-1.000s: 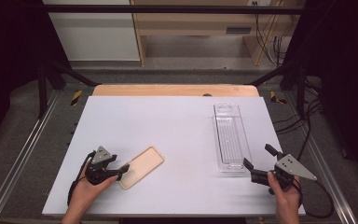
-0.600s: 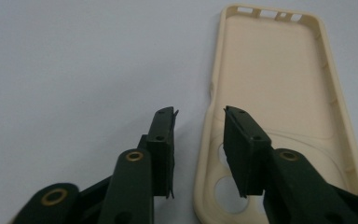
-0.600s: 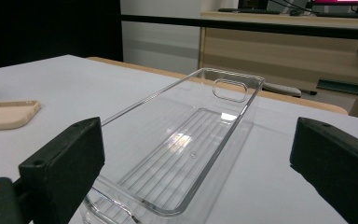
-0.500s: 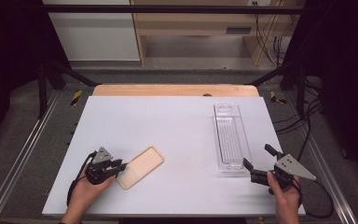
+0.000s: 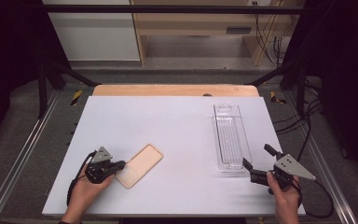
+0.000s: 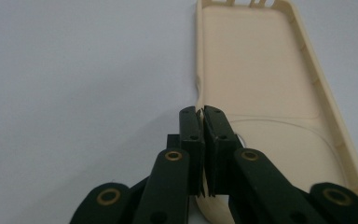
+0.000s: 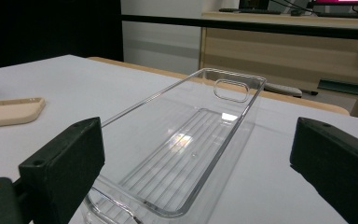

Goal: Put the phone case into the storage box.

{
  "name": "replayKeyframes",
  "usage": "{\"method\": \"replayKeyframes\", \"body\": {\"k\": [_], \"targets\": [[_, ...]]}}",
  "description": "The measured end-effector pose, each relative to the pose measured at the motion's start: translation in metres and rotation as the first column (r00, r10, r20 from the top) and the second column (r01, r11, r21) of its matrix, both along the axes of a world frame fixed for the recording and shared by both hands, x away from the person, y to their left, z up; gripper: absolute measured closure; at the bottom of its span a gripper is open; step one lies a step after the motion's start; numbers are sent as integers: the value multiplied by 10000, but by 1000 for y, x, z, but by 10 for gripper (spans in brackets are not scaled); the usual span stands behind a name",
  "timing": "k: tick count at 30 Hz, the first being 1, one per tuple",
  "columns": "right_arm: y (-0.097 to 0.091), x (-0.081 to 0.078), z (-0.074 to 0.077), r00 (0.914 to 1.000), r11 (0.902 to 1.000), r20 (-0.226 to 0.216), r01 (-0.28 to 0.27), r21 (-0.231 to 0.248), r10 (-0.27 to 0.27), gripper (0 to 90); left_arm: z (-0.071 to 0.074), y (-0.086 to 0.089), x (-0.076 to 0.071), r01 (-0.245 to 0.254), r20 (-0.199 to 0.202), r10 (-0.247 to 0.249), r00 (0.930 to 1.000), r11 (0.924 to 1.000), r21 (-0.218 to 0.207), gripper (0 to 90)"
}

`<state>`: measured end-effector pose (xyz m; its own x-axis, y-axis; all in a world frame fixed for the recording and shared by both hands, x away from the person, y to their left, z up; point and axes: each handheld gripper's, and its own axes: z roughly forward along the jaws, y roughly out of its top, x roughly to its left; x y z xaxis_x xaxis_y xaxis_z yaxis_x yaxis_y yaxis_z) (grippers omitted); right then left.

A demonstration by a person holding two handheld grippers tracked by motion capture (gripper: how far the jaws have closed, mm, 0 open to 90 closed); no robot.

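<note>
Left gripper (image 6: 203,112) jaws just closed, now clamped on beige case (image 6: 261,70) side wall; grasp secured, lift possible. Right gripper (image 7: 196,154) jaws apart before clear tray (image 7: 186,140).

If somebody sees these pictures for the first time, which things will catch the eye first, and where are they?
First, the beige phone case at the near left of the white table: the left gripper has just been closing and now pinches the case's side wall. Second, the clear plastic tray lying lengthwise at the right, with the right gripper open just before its near end.
</note>
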<state>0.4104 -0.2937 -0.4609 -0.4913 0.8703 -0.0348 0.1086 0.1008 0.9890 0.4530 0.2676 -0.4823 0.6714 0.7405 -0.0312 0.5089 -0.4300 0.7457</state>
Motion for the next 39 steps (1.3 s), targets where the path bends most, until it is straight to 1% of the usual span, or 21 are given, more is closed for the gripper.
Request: {"method": "replayKeyframes", "body": {"k": [5,7,10,11,13,14,15,16,17,18,21,22,23,27,32,33,34,35,36,37,39], "targets": [[3,-2,3,9999,9998,137,-19,-183,21,31,4,3,-1,130,65,-129,9999,9996,-257,877],[7,-4,6,9996,9998,258,-102,-192,107,25,9,4,-3,148,214,-143,9997,9995,-262,877],[16,-8,17,9982,9987,509,-288,-430,310,23,20,3,-7,302,375,-288,9989,9989,-372,876],[25,-8,27,9960,9954,706,-488,-821,547,24,28,-1,-8,456,482,-439,9979,9984,-338,876],[36,-7,36,9939,9882,726,-725,-1351,829,26,32,-3,-8,544,487,-525,9974,9978,-388,877],[42,-6,41,9922,9842,734,-885,-1532,1006,26,38,-9,-7,753,460,-738,9962,9966,-320,877],[42,-6,41,9922,9842,734,-885,-1532,1006,26,38,-9,-7,753,460,-738,9962,9966,-320,877],[56,-3,49,9876,9696,601,-1297,-2077,1450,28,41,-13,-5,864,425,-854,9954,9960,-208,876],[63,-2,52,9858,9590,536,-1414,-2456,1591,28,44,-17,-4,993,363,-988,9944,9950,-119,876],[63,-2,52,9858,9590,536,-1414,-2456,1591,28,47,-21,-2,1135,303,-1136,9931,9935,30,876],[83,4,61,9763,9300,368,-1915,-3138,2134,28,60,-33,4,1471,190,-1481,9888,9880,462,876],[94,9,64,9705,9158,198,-2197,-3361,2401,28,65,-37,6,1580,174,-1594,9871,9855,610,876],[94,9,64,9705,9158,198,-2197,-3361,2401,28,69,-40,9,1658,165,-1672,9858,9840,650,876],[117,18,68,9553,8802,-229,-2807,-3827,2946,29,81,-50,17,1955,65,-1965,9805,9780,723,876],[143,26,67,9297,8207,-844,-3570,-4462,3585,42,86,-60,23,2168,-87,-2171,9761,9704,1068,876],[151,27,66,9192,7957,-997,-3809,-4710,3811,45,87,-62,23,2204,-106,-2206,9753,9690,1113,876],[151,27,66,9192,7957,-997,-3809,-4710,3811,45,88,-63,24,2224,-104,-2226,9748,9684,1128,876],[159,28,66,9101,7733,-1137,-4001,-4918,3986,47,89,-64,24,2245,-108,-2247,9744,9681,1114,876],[159,28,66,9101,7733,-1137,-4001,-4918,3986,47,90,-66,25,2276,-111,-2278,9736,9673,1120,876],[165,28,65,9026,7556,-1268,-4156,-5064,4115,47,91,-67,25,2307,-124,-2307,9729,9668,1102,876],[171,28,65,8963,7445,-1348,-4279,-5125,4224,47,93,-71,26,2366,-128,-2367,9715,9648,1152,876]]}}
